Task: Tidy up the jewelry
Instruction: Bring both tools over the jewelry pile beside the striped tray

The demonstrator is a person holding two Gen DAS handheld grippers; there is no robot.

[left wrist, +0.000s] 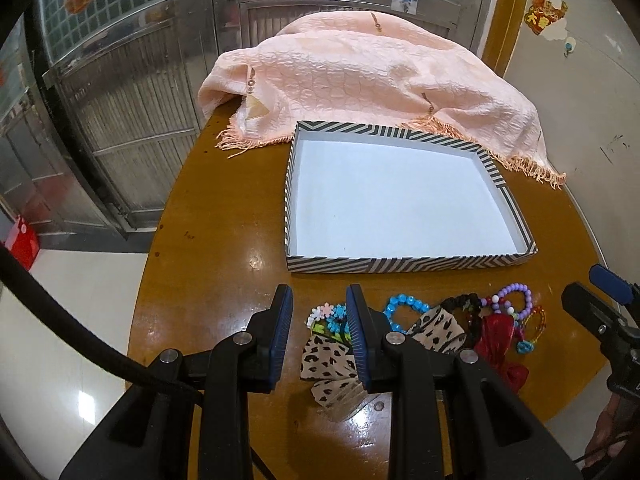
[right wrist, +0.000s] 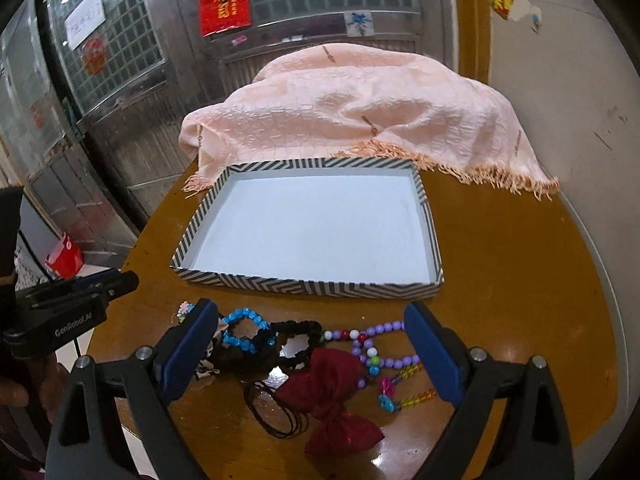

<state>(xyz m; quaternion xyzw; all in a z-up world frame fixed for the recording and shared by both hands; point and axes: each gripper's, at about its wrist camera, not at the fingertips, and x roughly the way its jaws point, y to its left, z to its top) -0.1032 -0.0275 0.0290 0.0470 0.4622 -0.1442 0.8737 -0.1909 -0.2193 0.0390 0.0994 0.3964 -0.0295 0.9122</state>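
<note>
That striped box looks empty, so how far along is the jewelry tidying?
Nothing looks done yet: the striped box holds nothing. Nothing is in hand either; the left gripper and right gripper are both open above the pile. Everything is left: the blue bead bracelet, purple bead bracelet, red bow and leopard bow lie on the table in front of the box.

A shallow striped box (right wrist: 304, 286) with a white floor sits open on the table. Just in front of it lies a jumble of jewelry: a blue bead bracelet (right wrist: 244, 330), a black scrunchie (right wrist: 298, 344), a purple bead string (right wrist: 374, 330), a dark red bow (right wrist: 334, 400) (lying flat), thin black hair ties (right wrist: 276, 412), and a leopard-print bow (left wrist: 326, 364).
</note>
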